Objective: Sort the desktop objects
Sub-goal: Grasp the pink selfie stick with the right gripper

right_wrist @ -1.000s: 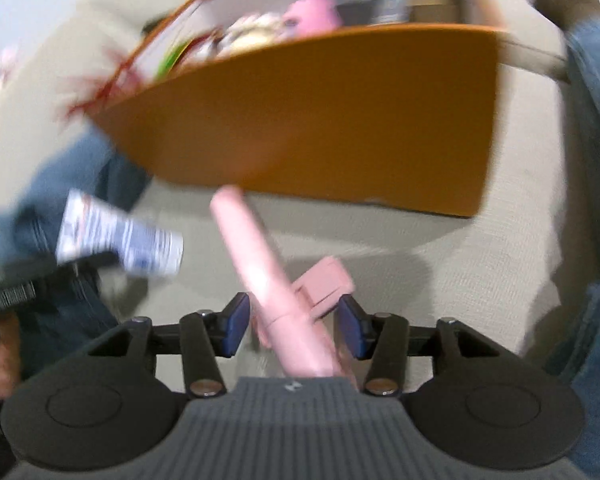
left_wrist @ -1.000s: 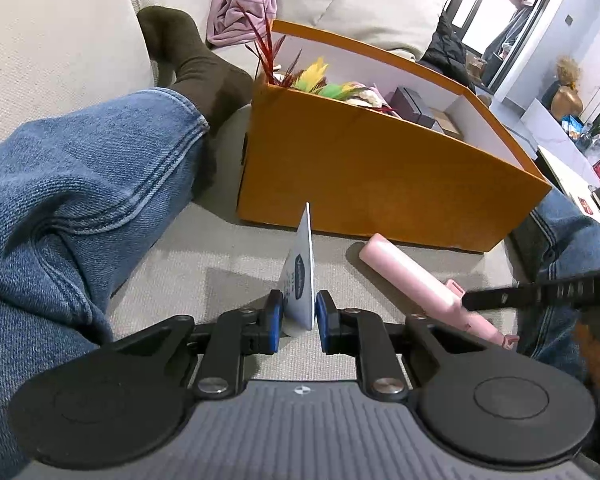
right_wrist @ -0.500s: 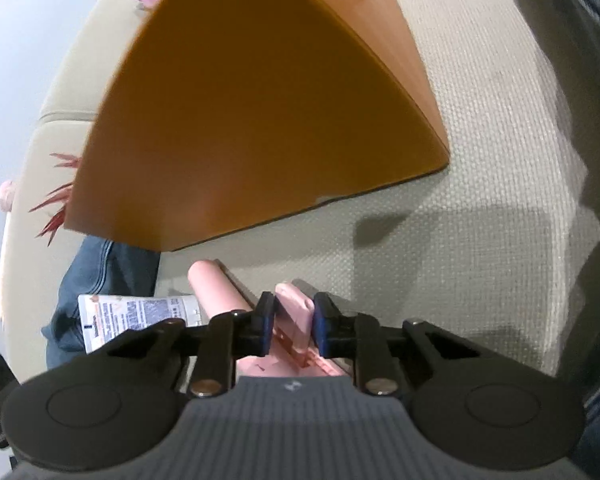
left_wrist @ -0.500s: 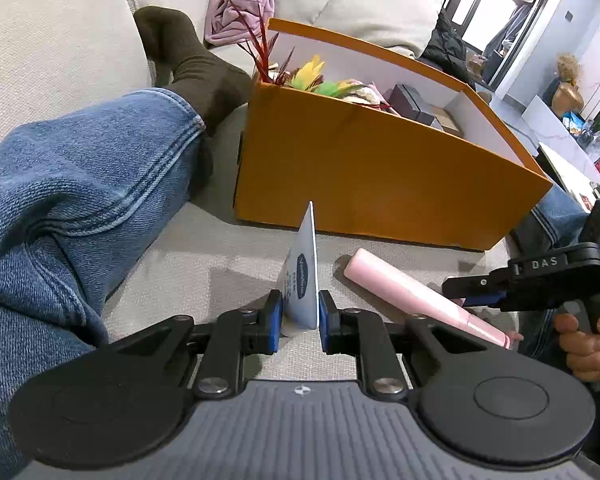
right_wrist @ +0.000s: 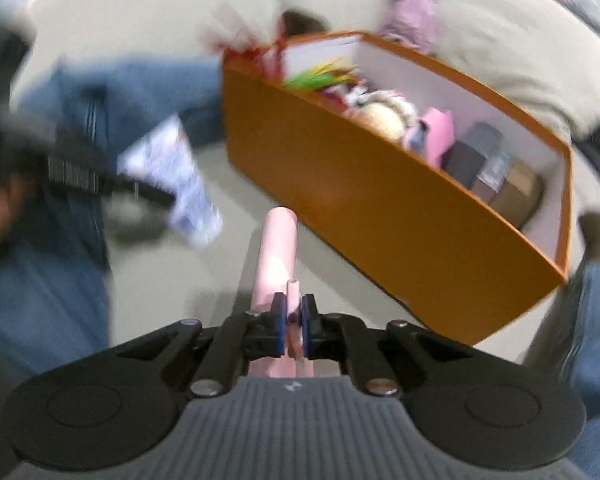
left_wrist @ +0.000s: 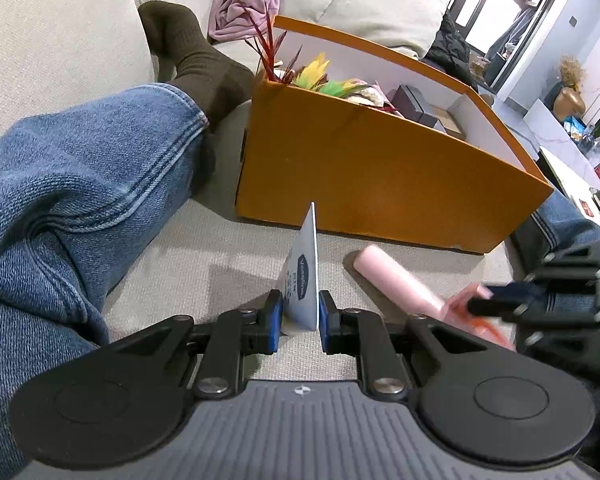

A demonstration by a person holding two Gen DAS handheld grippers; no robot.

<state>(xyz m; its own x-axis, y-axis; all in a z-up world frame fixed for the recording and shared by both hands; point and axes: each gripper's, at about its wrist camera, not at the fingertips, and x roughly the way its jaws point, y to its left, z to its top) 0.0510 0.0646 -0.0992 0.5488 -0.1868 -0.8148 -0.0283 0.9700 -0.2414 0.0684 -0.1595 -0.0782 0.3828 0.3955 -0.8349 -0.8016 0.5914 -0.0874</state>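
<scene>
My left gripper (left_wrist: pixel 299 322) is shut on a white Vaseline tube (left_wrist: pixel 305 284), held upright on edge above the sofa seat; the tube also shows blurred in the right wrist view (right_wrist: pixel 176 188). My right gripper (right_wrist: pixel 294 318) is shut on the clip of a pink cylindrical device (right_wrist: pixel 277 252), lifted off the seat; the device also shows in the left wrist view (left_wrist: pixel 400 280). The orange box (left_wrist: pixel 372 184) stands just beyond both, open-topped, holding feathers, small boxes and toys; it also shows in the right wrist view (right_wrist: pixel 380 216).
The person's jeans leg (left_wrist: pixel 68 184) and dark sock (left_wrist: pixel 196 60) lie left of the box. A pink cloth (left_wrist: pixel 244 0) and a cushion (left_wrist: pixel 360 4) sit behind it. The beige sofa seat (left_wrist: pixel 204 264) lies in front of the box.
My right gripper closed on the pink device's clip and lifted and swung it, so the view now looks over the box. My left gripper stayed nearly still with the tube.
</scene>
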